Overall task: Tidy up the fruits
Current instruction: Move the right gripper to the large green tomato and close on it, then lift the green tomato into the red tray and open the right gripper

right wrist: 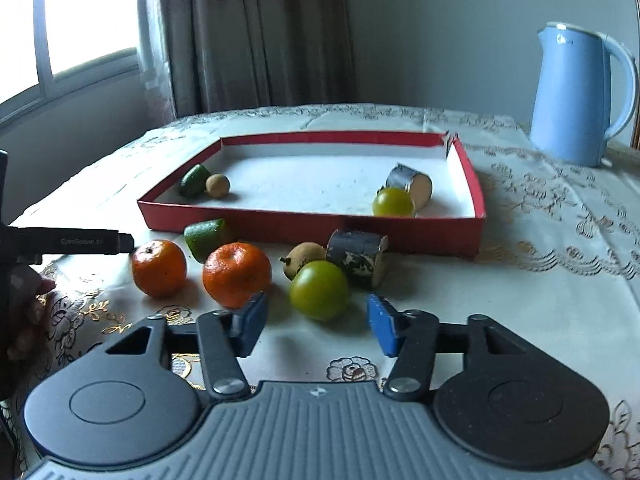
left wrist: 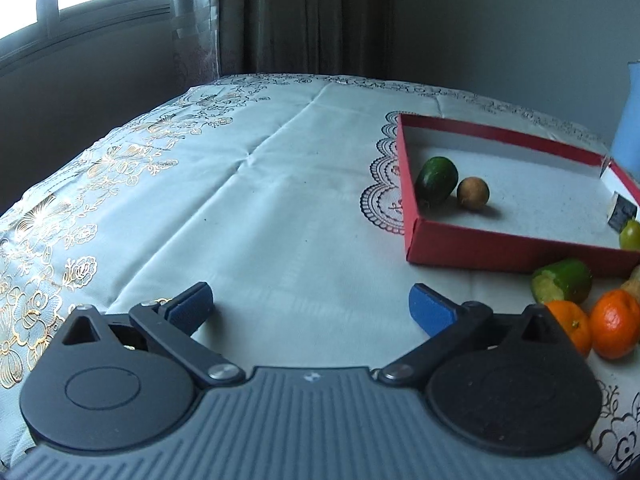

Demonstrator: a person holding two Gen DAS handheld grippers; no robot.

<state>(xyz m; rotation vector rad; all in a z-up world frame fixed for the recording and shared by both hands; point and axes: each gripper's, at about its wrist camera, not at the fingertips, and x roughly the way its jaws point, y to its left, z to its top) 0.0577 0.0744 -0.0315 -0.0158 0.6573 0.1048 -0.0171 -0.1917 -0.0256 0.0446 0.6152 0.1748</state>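
Note:
A shallow red box (right wrist: 478, 200) lies on the table and holds a green chunk (right wrist: 194, 181), a brown ball (right wrist: 218, 185), a green round fruit (right wrist: 393, 202) and a dark cylinder piece (right wrist: 410, 184). In front of it lie two oranges (right wrist: 159, 267) (right wrist: 237, 274), a green chunk (right wrist: 206, 238), a brown fruit (right wrist: 306, 254), a dark cylinder (right wrist: 356, 258) and a green round fruit (right wrist: 319, 296). My right gripper (right wrist: 316, 328) is open, the green fruit just beyond its tips, untouched. My left gripper (left wrist: 312, 308) is wide open over bare cloth, left of the red box (left wrist: 408, 184) and the oranges (left wrist: 614, 324).
A light blue kettle (right wrist: 576, 92) stands at the back right of the table. The patterned tablecloth (left wrist: 248, 184) covers the table, with its edge falling off at the left. A window and curtain are behind. A person's hand (right wrist: 24, 312) holds the left gripper at the right view's left edge.

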